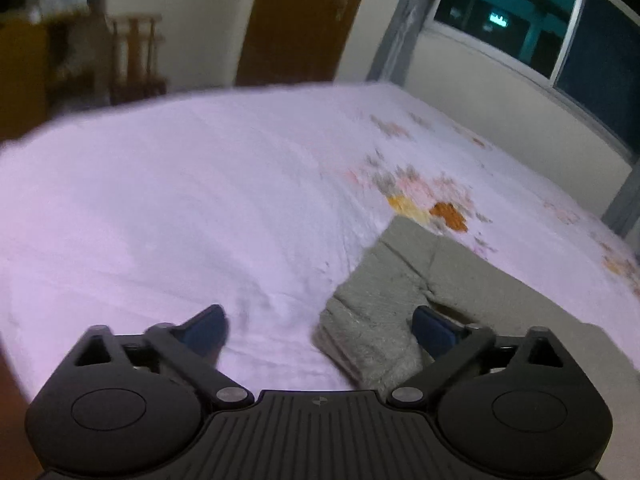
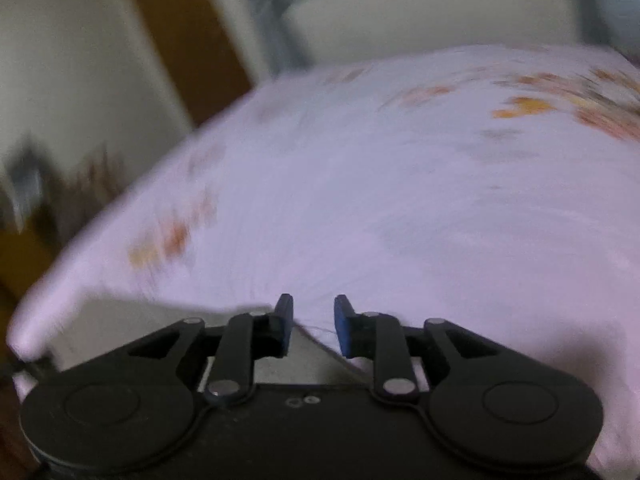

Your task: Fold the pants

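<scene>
Grey pants (image 1: 400,280) flat on bedsheet (image 1: 180,200), hem corner between spread fingers of left gripper (image 1: 320,330), nothing grasped. Right gripper (image 2: 314,326) part-open over sheet edge, empty. Wide bare sheet beyond pants.

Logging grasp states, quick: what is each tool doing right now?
Left tool: open, holding nothing, over the pants.
Right tool: open, holding nothing.
</scene>
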{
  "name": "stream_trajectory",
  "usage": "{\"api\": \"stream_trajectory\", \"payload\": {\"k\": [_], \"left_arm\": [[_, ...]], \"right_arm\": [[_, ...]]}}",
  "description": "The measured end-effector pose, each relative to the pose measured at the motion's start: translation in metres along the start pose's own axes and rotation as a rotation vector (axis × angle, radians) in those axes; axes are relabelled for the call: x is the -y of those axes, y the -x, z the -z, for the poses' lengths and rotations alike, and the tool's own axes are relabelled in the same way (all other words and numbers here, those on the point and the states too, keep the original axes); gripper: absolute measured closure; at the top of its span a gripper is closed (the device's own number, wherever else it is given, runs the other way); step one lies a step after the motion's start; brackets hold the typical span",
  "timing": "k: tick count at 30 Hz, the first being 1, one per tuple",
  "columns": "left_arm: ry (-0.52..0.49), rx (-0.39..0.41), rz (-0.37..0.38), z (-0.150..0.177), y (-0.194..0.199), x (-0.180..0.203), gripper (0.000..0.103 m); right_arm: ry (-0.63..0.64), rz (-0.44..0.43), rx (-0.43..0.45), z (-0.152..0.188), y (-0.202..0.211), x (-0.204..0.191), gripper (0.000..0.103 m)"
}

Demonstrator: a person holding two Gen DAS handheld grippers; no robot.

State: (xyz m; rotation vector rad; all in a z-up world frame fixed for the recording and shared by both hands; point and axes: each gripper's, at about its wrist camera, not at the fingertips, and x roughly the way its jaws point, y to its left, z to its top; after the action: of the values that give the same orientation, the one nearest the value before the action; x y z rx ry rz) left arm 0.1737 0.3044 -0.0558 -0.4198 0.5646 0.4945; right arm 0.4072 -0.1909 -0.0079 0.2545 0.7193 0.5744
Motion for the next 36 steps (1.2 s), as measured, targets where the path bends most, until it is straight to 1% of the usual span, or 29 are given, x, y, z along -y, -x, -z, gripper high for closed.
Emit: {"api": "stream_trajectory", "payload": {"k": [1,2,3,4,5,6,7,9,11,13,14,15,16,19,23,25,27,29,31,35,36], "left_arm": [[-0.014,0.016,0.017,0.003,0.007,0.004,0.000],[-0.025,0.023,0.033,0.008,0.014,0.008,0.000],[-0.041,0.026,0.040,0.012,0.019,0.015,0.000],[-0.061,0.031,0.048,0.018,0.024,0.024,0.000],[-0.077,0.033,0.060,0.022,0.028,0.033,0.000],[-0.090,0.031,0.075,0.028,0.032,0.044,0.000],[-0.097,0.028,0.094,0.033,0.034,0.056,0.000],[-0.124,0.015,0.142,0.042,0.040,0.082,0.000],[-0.168,0.010,0.185,0.051,0.048,0.113,0.000],[-0.206,0.002,0.232,0.059,0.057,0.140,0.000],[-0.228,0.003,0.253,0.066,0.061,0.157,0.000],[-0.246,0.003,0.272,0.071,0.067,0.168,0.000],[-0.267,0.001,0.294,0.078,0.071,0.182,0.000],[-0.301,-0.016,0.345,0.096,0.083,0.214,0.000],[-0.352,-0.056,0.364,0.117,0.089,0.239,0.000],[-0.373,-0.074,0.359,0.125,0.095,0.243,0.000],[-0.375,-0.083,0.356,0.130,0.097,0.243,0.000],[-0.369,-0.089,0.369,0.135,0.099,0.248,0.000],[-0.365,-0.090,0.366,0.140,0.100,0.257,0.000],[-0.362,-0.092,0.347,0.161,0.100,0.292,0.000],[-0.361,-0.095,0.350,0.168,0.104,0.301,0.000]], "right_arm": [[-0.070,-0.008,0.061,0.005,0.030,0.015,0.080],[-0.145,-0.005,0.124,0.015,0.067,0.035,0.073],[-0.208,0.009,0.176,0.028,0.102,0.055,0.052],[-0.267,0.025,0.229,0.042,0.134,0.072,0.035],[-0.338,0.044,0.289,0.061,0.170,0.094,0.034],[-0.410,0.077,0.334,0.081,0.204,0.113,0.037],[-0.475,0.105,0.366,0.098,0.231,0.128,0.041],[-0.603,0.168,0.467,0.140,0.289,0.154,0.041],[-0.681,0.224,0.534,0.175,0.326,0.166,0.041],[-0.744,0.288,0.569,0.201,0.351,0.174,0.043],[-0.774,0.297,0.575,0.212,0.358,0.179,0.046],[-0.808,0.304,0.579,0.222,0.360,0.184,0.052],[-0.845,0.314,0.572,0.229,0.362,0.190,0.056],[-0.960,0.308,0.559,0.247,0.357,0.202,0.062],[-1.087,0.307,0.587,0.262,0.354,0.220,0.062],[-1.137,0.272,0.592,0.265,0.346,0.230,0.064],[-1.131,0.260,0.603,0.262,0.344,0.238,0.066],[-1.124,0.241,0.602,0.260,0.339,0.246,0.071],[-1.122,0.236,0.584,0.256,0.333,0.253,0.079],[-1.090,0.237,0.582,0.255,0.330,0.251,0.081],[-1.084,0.237,0.581,0.256,0.331,0.250,0.083]]}}
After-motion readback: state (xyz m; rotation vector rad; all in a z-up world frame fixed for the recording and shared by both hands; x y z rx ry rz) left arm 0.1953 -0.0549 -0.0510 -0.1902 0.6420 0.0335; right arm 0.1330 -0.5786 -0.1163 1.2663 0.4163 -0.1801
